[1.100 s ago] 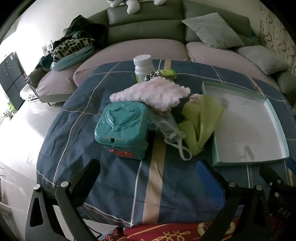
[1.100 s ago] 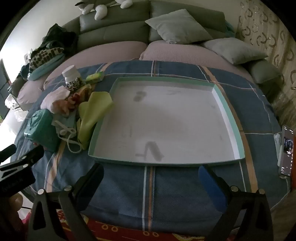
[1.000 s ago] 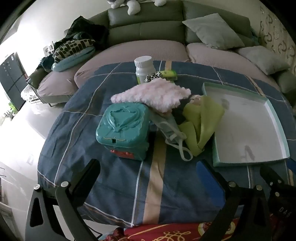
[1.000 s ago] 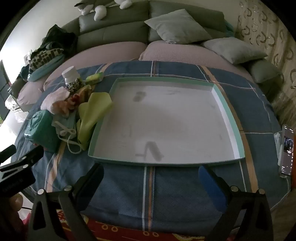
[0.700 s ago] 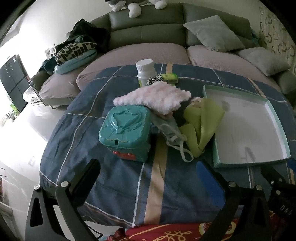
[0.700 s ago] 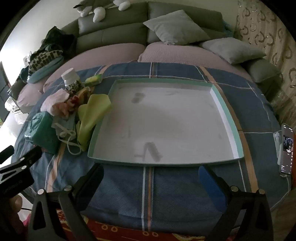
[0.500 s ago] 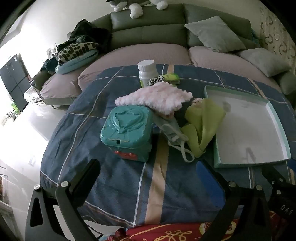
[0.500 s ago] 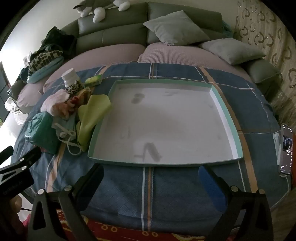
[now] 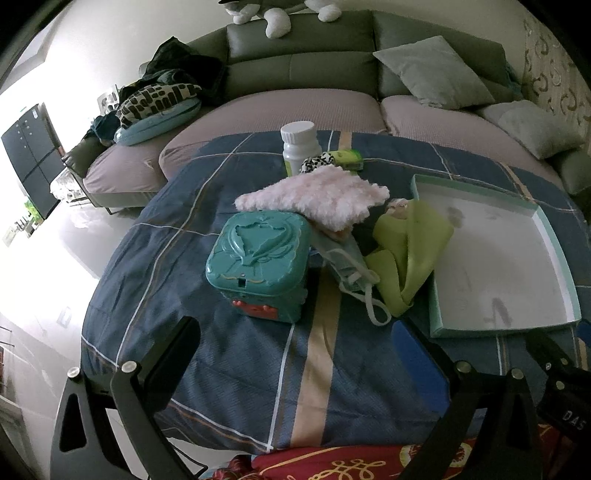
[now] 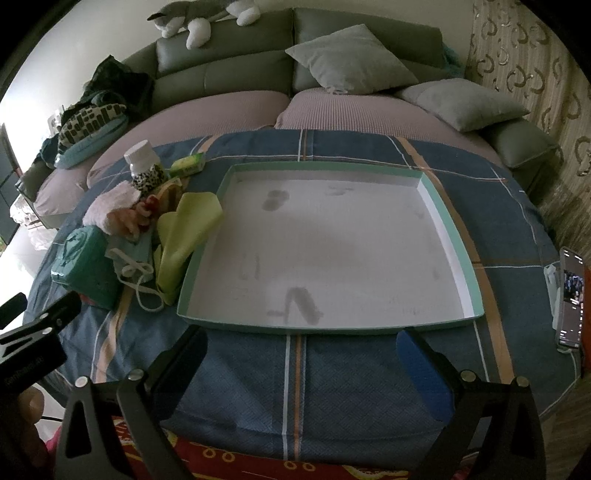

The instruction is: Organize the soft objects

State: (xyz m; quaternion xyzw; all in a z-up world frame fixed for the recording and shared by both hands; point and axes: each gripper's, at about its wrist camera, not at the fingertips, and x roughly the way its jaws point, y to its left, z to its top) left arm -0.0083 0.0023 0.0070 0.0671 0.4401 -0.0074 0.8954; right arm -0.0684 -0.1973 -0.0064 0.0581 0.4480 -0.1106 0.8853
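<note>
hovering over the near edge of the blue plaid cloth-covered table (image 9: pixel 236 369), the left gripper (image 9: pixel 295 343) has its jaws spread wide and grips nothing; black finger at 7 o'clock, blue-padded finger at 5 o'clock in the left wrist view. right gripper (image 10: pixel 301 350) likewise wide apart and empty, low over the cloth just short of the shallow square white tray with mint green rim (image 10: pixel 458 236).

soft things sit in a pile left of the tray. fluffy pale pink cloth (image 9: pixel 317 199) lies on top at about 12 o'clock from the left gripper, its near edge overlapping the teal plastic embossed box (image 9: pixel 260 254). lime green thin cloth (image 9: pixel 410 251) at 1 o'clock, crumpled, one edge touching the tray's left rim. light blue face mask with white ear loops (image 9: pixel 351 269) lies between the teal box and the green cloth, loops trailing toward the near side. small leopard-print fabric piece (image 9: pixel 317 162) peeks out behind the pink cloth, just beside the white round plastic bottle with screw cap (image 9: pixel 299 147), which stands upright at the far side. small green rectangular packet (image 9: pixel 349 157) lies right of the bottle.

in the right wrist view the pile is at 10 o'clock, the tray fills the centre and holds nothing but grey smudges. black smartphone with lit screen (image 10: pixel 570 299) lies at 3 o'clock near the table edge. grey-green sofa (image 10: pixel 240 70) with grey cushions behind at 12 o'clock, grey and white plush toy (image 10: pixel 199 18) on its back.
</note>
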